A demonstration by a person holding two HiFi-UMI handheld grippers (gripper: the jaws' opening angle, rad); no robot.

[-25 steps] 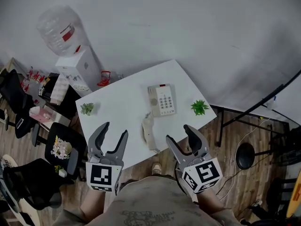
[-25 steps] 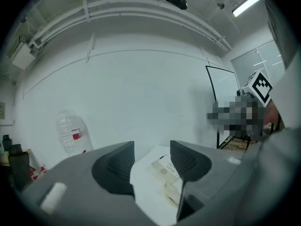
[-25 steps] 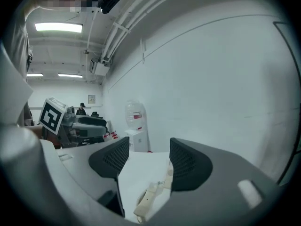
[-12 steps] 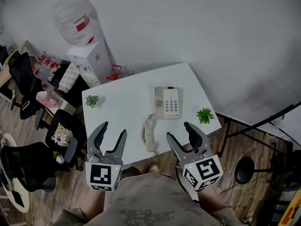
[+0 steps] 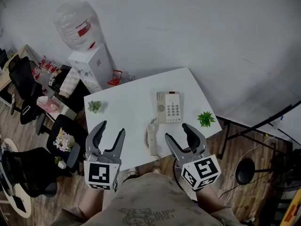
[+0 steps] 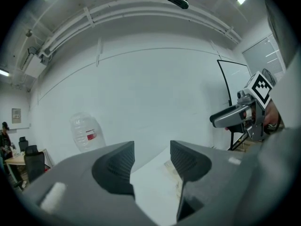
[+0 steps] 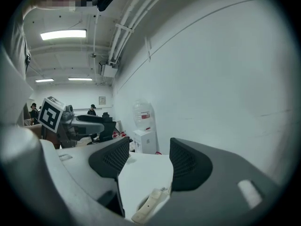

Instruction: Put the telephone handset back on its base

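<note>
A beige telephone base (image 5: 170, 107) with a keypad lies on the white table (image 5: 127, 107). Its handset (image 5: 152, 137) lies off the base, near the table's front edge and left of the base; it also shows low in the right gripper view (image 7: 149, 204). My left gripper (image 5: 109, 136) hovers open over the table's front left part. Just right of the handset, my right gripper (image 5: 179, 135) is open too and holds nothing. In the left gripper view the base (image 6: 172, 172) peeks out between the jaws.
Two small green plants stand on the table, one at the left (image 5: 94, 107), one at the right (image 5: 205, 118). A water dispenser (image 5: 89, 62) stands behind the table. Office chairs (image 5: 66, 142) crowd the left side. A black stand (image 5: 244, 170) is on the floor at right.
The view has shifted a little, so the table and phone sit slightly lower and to the right. Both grippers stay open in about the same pose.
</note>
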